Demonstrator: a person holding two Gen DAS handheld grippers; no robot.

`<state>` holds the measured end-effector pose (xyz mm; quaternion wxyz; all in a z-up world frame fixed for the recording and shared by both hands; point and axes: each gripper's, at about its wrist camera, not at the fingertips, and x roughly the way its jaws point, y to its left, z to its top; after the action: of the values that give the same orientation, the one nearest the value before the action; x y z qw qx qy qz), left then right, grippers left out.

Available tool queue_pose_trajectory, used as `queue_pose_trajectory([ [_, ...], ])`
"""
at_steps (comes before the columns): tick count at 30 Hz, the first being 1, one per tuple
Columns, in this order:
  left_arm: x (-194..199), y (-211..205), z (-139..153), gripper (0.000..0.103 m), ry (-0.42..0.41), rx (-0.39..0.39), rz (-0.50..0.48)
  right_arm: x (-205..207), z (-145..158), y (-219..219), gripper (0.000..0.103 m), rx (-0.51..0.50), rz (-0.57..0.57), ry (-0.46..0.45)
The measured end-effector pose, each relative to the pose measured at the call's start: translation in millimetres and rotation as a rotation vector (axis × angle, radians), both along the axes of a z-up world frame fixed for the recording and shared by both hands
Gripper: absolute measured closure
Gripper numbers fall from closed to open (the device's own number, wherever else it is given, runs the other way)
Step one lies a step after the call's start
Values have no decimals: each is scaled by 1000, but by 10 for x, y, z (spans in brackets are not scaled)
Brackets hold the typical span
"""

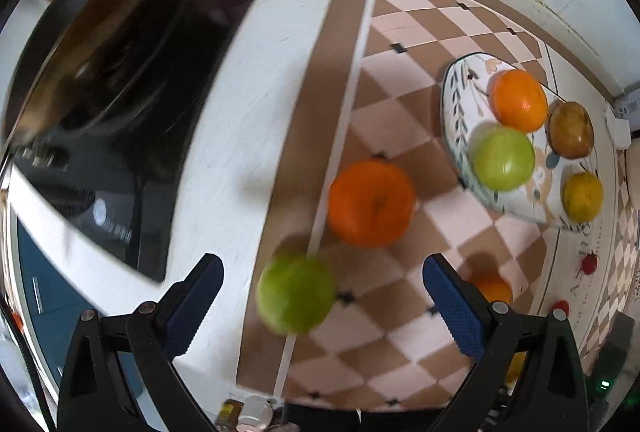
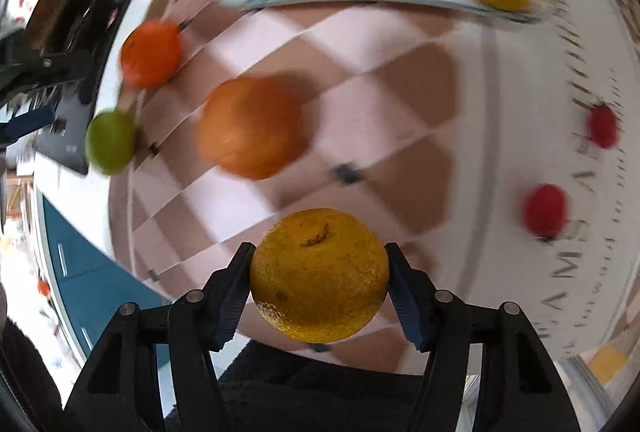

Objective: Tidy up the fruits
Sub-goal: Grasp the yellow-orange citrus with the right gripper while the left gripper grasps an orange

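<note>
Your right gripper [image 2: 319,282] is clamped on a yellow-orange citrus fruit [image 2: 319,274], both ribbed pads pressed against its sides, stem scar facing up toward the camera. It hangs over the near edge of the checkered mat [image 2: 360,80].

Your left gripper [image 1: 322,296] stands wide apart with nothing in its grasp. A green apple [image 1: 295,294] lies on the mat's brown border below the gap between the jaws, closer to the left finger; neither blue pad touches it. Just beyond the apple sits a bright orange [image 1: 371,203], near it but apart.

In the right wrist view, a larger dull orange fruit [image 2: 252,128] rests on the mat ahead of the held citrus, well clear of it. In the left wrist view only a sliver of it shows behind the right finger.

The patterned plate [image 1: 454,100] lies at the far right of the mat. It holds four fruits: an orange [image 1: 519,100], a green apple on the plate [image 1: 503,158], a brownish fruit [image 1: 570,130] at the far rim, and a yellow citrus [image 1: 582,196]. The plate's orange and apple are just beside each other.

Two small red fruit figures [image 2: 546,210] on the mat's white margin are too blurred to identify. A black stovetop with a pan [image 1: 120,72] lies to the left of the mat.
</note>
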<state>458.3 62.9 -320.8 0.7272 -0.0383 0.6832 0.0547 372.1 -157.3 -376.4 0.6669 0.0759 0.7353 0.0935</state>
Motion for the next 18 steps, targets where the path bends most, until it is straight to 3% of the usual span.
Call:
queue_pose_trajectory([
  [9, 471, -273, -539, 1, 107, -28, -102, 137, -82, -503, 37, -41, -101, 21],
  [10, 483, -298, -567, 4, 105, -32, -110, 157, -79, -513, 37, -42, -102, 23],
  [11, 491, -336, -590, 20, 97, -34, -120, 157, -84, -496, 37, -43, -102, 20],
  [13, 496, -390, -616, 42, 93, -10, -133, 174, -87, -481, 37, -47, -99, 20],
  [18, 366, -477, -595, 42, 78, -35, -139, 216, -102, -532, 36, -32, -104, 25],
])
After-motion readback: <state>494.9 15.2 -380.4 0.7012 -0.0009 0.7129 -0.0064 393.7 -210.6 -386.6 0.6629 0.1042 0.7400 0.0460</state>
